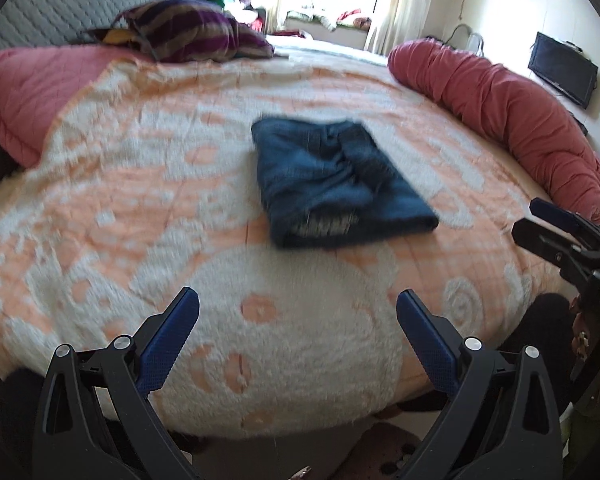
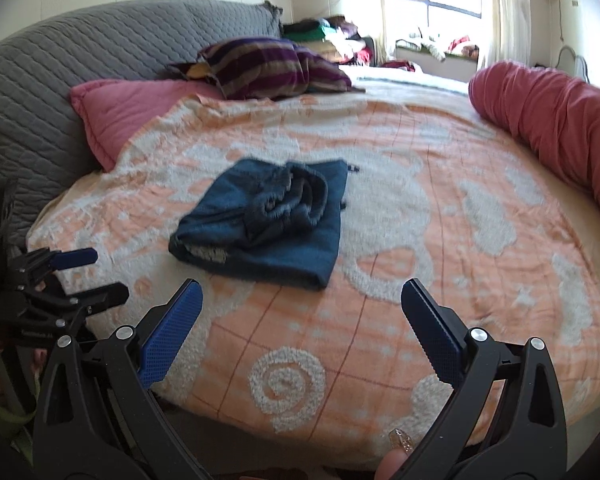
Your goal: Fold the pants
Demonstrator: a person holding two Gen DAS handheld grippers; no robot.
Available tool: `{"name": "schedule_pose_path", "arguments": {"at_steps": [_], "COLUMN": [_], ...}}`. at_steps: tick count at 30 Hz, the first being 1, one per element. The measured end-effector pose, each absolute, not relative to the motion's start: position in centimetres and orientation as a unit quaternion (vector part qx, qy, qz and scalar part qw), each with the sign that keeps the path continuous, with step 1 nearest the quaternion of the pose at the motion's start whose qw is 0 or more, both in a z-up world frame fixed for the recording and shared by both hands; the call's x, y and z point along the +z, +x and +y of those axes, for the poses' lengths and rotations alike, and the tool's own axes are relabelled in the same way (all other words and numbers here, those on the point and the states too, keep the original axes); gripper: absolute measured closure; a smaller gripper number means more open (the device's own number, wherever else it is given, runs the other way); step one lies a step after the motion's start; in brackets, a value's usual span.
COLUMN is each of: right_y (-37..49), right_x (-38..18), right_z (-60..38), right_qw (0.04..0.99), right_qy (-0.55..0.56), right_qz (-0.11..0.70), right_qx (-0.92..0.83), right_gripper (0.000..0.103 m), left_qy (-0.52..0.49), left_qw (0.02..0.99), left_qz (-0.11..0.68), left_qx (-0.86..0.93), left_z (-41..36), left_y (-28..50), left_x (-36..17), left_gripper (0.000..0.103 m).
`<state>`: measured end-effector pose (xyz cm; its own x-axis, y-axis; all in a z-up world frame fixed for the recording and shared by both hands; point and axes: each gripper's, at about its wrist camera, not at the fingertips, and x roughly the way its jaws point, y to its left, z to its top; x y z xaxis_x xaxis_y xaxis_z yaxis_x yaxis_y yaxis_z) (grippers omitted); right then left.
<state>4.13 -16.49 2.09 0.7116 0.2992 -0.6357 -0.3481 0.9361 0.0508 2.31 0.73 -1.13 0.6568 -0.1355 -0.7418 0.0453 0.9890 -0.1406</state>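
Note:
Dark blue pants (image 1: 332,182) lie folded into a compact rectangle in the middle of the bed; they also show in the right wrist view (image 2: 268,220), with the bunched waistband on top. My left gripper (image 1: 298,304) is open and empty, held above the near edge of the bed, well short of the pants. My right gripper (image 2: 302,294) is open and empty, also near the bed's front edge. Each gripper shows in the other's view, the right one (image 1: 540,220) at the right edge, the left one (image 2: 96,276) at the left edge.
The bed has an orange and white blanket (image 1: 220,200). A pink pillow (image 1: 32,84) and a striped purple pillow (image 1: 192,32) lie at the head. A long red bolster (image 1: 512,116) runs along the right side. A grey quilted headboard (image 2: 60,60) stands behind.

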Motion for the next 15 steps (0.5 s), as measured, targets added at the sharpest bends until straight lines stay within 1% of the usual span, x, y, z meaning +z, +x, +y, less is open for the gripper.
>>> {"name": "schedule_pose_path", "arguments": {"at_steps": [4,15], "right_y": [4.6,4.9], "right_x": [1.1,0.5], "right_z": [-16.3,-16.4], "right_qw": [0.920,0.917], "right_qy": [-0.032,-0.030], "right_qz": [0.350,0.356], "right_qx": [0.174,0.176], "right_gripper": [0.009,0.009], "left_qy": [-0.063,-0.073], "left_qw": [0.901,0.901], "left_qz": [0.427,0.427], "left_qx": [-0.047,-0.040], "left_z": [0.9,1.2], "left_y": [2.9,3.4], "left_x": [-2.1,-2.2], "left_gripper": [0.004,0.004]}}
